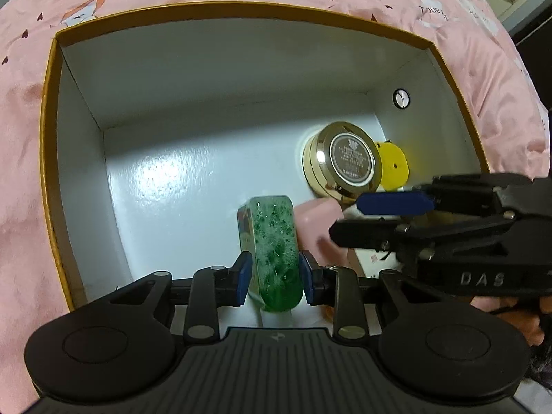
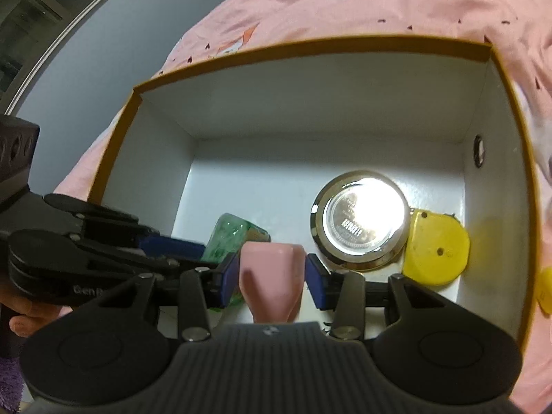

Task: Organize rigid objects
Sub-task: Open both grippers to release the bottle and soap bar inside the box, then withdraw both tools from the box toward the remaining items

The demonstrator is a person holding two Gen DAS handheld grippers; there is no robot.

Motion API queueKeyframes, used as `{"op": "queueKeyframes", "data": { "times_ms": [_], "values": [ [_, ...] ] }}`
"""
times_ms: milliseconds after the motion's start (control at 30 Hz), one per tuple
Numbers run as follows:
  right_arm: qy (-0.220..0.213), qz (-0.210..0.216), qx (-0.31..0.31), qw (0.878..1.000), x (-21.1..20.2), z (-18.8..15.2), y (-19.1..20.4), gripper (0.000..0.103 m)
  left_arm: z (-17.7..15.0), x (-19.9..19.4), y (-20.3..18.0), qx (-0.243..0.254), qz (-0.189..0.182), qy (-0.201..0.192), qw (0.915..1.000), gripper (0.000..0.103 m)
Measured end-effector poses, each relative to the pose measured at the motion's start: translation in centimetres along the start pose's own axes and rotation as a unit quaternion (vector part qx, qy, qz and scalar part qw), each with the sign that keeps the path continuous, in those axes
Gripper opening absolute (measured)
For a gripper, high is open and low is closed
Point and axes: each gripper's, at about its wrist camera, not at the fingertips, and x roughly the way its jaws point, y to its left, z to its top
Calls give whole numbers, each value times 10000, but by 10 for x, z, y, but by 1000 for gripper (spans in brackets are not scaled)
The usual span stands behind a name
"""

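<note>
From the left wrist: left gripper [image 1: 275, 277] clamped by its blue pads on a green speckled block [image 1: 276, 252], held upright low inside the open box [image 1: 48, 158], near its front wall. Just beside, to the right, a pink block [image 1: 319, 227], with the right gripper [image 1: 365, 219] reaching in across it; behind, a gold round tin [image 1: 339, 162] leaning over a yellow disc [image 1: 393, 165] in the right rear corner. From the right wrist: right gripper [image 2: 272, 276] closed on the pink block [image 2: 272, 276], green block [image 2: 227, 238] to its left, tin [image 2: 362, 220] and disc [image 2: 436, 253] ahead on the floor. Placing step, apparently: both blocks being set down side by side. Next, probably, lowering to the floor, then opening the jaws and lifting straight out without nudging the neighbour.
</note>
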Motion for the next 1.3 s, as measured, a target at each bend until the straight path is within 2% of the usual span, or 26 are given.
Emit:
{"op": "queueKeyframes", "data": {
  "times_ms": [100,167,300,500,633,833,1000,1200,1267,1300],
  "values": [
    [-41,4,-27,10000,-3,0,0,38,-3,1,1,-124,-73,48,9999,33],
    [-29,62,-14,10000,-2,-2,0,28,-6,0,2,-205,-89,-10,9998,32],
    [-28,63,89,9999,-3,-4,-4,26,-7,0,-1,-278,-84,-67,9996,31],
    [-91,20,119,9999,-5,-6,-8,26,-2,5,4,-762,-343,-14,9965,28],
    [-62,81,133,9999,0,-8,-10,25,-4,3,5,-768,-371,-15,9964,28],
    [-146,2,25,9999,-6,-10,-6,24,-7,-5,-4,-538,-231,-173,9981,28],
    [-400,-144,-106,9990,-28,-11,-2,26,-10,-22,-24,-86,-151,-552,9983,28],
    [-840,-388,-214,9955,-63,-19,-4,37,-14,-43,-56,517,-105,-1170,9917,29],
    [-1063,-480,-246,9929,-78,-24,-5,48,-15,-49,-68,680,-58,-1425,9874,35],
    [-1196,-513,-258,9912,-86,-27,-6,50,-13,-51,-74,784,-42,-1518,9853,36]
  ]
}}
